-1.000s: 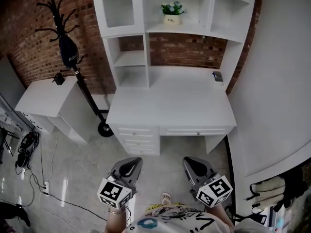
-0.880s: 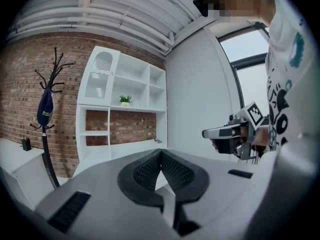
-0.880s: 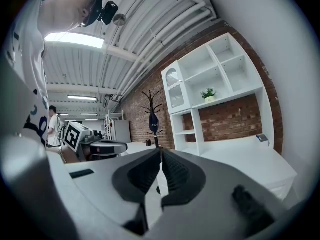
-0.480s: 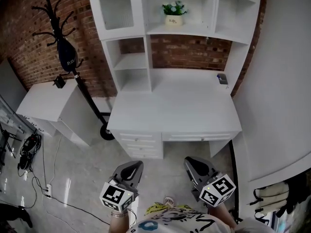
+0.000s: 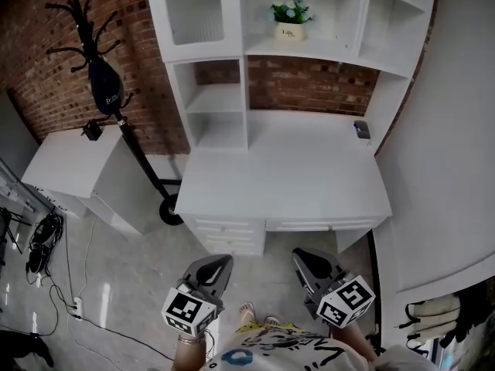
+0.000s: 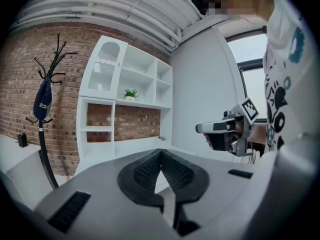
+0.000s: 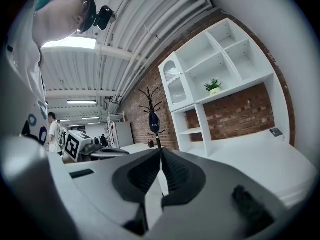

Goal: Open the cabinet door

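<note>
The cabinet door (image 5: 193, 10), white with a ribbed glass pane, is closed at the upper left of the white desk hutch; it also shows in the left gripper view (image 6: 105, 69) and the right gripper view (image 7: 175, 86). My left gripper (image 5: 220, 260) is shut and holds nothing, held over the floor in front of the desk drawers (image 5: 228, 234). My right gripper (image 5: 303, 255) is shut and empty too, beside it at the same distance from the desk. Both point towards the desk (image 5: 286, 180), well short of the door. The closed jaws meet in each gripper view (image 6: 160, 152) (image 7: 161, 150).
A potted plant (image 5: 288, 18) stands on the middle hutch shelf. A small dark object (image 5: 361, 130) lies at the desk's right rear. A black coat rack (image 5: 97, 52) and a low white cabinet (image 5: 73, 157) stand left. Cables (image 5: 46, 246) lie on the floor; a white wall (image 5: 448, 168) bounds the right.
Both grippers, still shut, have been carried closer to the desk; the desk and hutch sit lower and larger in the head view.
</note>
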Available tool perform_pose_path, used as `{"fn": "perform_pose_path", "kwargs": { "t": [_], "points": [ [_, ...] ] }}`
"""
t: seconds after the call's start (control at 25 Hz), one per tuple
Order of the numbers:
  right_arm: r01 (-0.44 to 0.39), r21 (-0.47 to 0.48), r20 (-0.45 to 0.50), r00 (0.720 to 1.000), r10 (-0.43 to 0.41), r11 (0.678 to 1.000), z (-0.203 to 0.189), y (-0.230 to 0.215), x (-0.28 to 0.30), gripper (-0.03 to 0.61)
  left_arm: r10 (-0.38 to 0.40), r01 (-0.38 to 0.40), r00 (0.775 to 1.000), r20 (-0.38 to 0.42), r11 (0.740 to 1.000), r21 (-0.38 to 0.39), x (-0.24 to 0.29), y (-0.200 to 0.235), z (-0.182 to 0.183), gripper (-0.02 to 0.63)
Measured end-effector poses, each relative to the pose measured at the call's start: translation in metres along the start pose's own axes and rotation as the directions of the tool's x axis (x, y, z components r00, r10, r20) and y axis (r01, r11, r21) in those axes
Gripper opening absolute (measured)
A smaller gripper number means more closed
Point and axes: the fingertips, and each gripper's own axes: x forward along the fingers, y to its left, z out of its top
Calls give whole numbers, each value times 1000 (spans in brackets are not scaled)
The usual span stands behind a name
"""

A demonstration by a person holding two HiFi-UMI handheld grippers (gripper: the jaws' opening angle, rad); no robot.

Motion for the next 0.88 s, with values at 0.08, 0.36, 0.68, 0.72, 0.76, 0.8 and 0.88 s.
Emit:
{"fn": "perform_pose_path", "kwargs": {
  "t": [0.08,0.36,0.68,0.72,0.76,0.8,0.88],
  "points": [
    [-15,-7,-4,1000,15,1000,5,5,14,29,-18,18,1000,7,1000,9,4,10,7,14],
    [-49,-10,-49,998,48,999,5,12,56,28,-65,64,998,25,997,30,20,43,19,14],
    [-62,12,-84,995,62,998,-3,25,82,28,-118,118,993,22,993,31,22,62,16,14],
    [-63,17,-82,995,64,998,-3,27,85,29,-123,122,992,21,992,31,21,64,16,14],
    [-63,23,-81,995,64,998,-4,29,87,28,-125,125,992,20,992,29,21,66,15,14],
    [-60,28,-84,995,62,998,-4,30,90,29,-127,127,992,19,992,26,22,68,14,14],
    [-50,33,-95,994,53,998,-7,30,92,28,-133,132,991,17,991,18,23,70,12,14]
  ]
}}
